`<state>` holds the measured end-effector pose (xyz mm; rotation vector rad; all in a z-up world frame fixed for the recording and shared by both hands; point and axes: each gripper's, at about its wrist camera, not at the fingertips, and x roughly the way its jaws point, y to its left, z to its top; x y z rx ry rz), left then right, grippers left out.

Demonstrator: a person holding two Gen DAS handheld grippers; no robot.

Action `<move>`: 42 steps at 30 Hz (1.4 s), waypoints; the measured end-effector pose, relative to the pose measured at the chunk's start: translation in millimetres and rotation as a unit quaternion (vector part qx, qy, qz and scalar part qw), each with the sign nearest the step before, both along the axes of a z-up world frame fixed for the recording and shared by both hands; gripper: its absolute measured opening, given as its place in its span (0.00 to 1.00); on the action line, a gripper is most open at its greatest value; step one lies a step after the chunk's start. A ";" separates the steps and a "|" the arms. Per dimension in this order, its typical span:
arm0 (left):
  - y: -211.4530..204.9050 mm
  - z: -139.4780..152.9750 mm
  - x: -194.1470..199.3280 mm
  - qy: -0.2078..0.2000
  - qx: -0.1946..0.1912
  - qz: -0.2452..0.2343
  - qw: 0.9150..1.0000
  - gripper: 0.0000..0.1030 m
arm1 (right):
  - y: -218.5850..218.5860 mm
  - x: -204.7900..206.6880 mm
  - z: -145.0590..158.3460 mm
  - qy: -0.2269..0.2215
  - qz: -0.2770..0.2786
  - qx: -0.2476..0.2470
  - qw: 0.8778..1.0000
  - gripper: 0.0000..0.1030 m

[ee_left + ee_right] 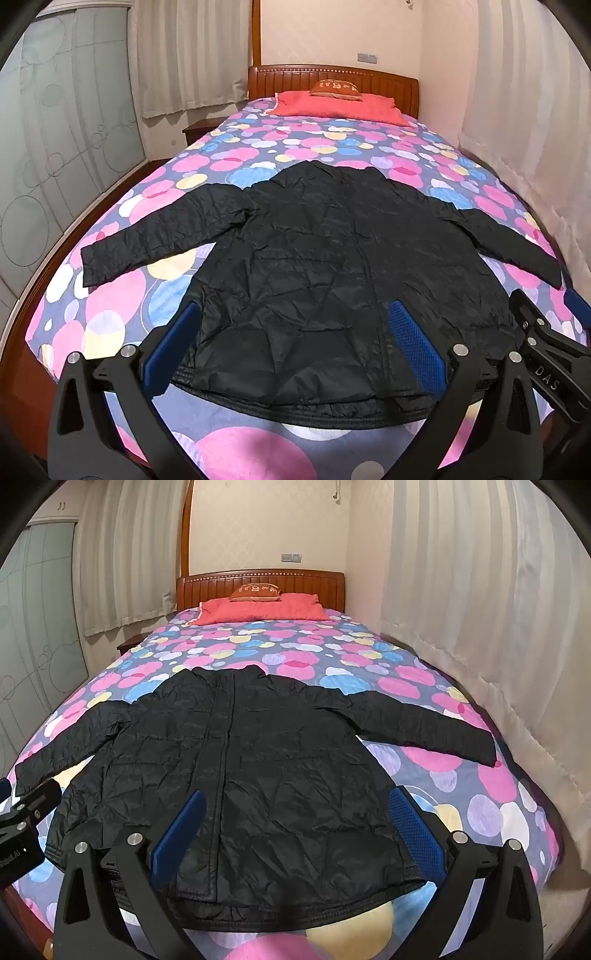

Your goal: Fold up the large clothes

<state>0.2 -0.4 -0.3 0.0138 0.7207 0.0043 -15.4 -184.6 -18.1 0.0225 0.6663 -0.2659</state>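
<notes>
A black quilted jacket (325, 258) (243, 768) lies flat on the bed with its hem toward me. Both sleeves are spread out to the sides, and the zipped front runs down the middle. My left gripper (295, 339) hovers open above the hem, its blue pads wide apart and nothing between them. My right gripper (295, 823) is also open over the hem, a little further right. In the left wrist view the right gripper's black body (546, 354) shows at the right edge. In the right wrist view part of the left gripper (22, 823) shows at the left edge.
The bed (110, 306) has a cover of pink, blue and yellow circles. A red pillow (332, 105) and small cushion lie by the wooden headboard (332, 79). White curtains (480, 627) hang along the right side, and a glass wardrobe (55, 147) stands at left.
</notes>
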 end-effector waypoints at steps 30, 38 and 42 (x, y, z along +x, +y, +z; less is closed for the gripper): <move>-2.8 -5.3 1.2 0.009 -0.001 -0.006 1.000 0.98 | -1.7 -2.0 -0.9 -0.001 0.000 0.001 1.000 0.95; -2.3 -5.6 1.5 0.009 -0.002 -0.004 1.000 0.98 | -1.9 -1.9 -0.1 0.000 0.001 0.000 1.000 0.95; -2.0 -5.1 1.6 0.010 -0.001 -0.006 1.000 0.98 | -2.0 -1.8 -0.1 0.000 0.001 0.001 1.000 0.95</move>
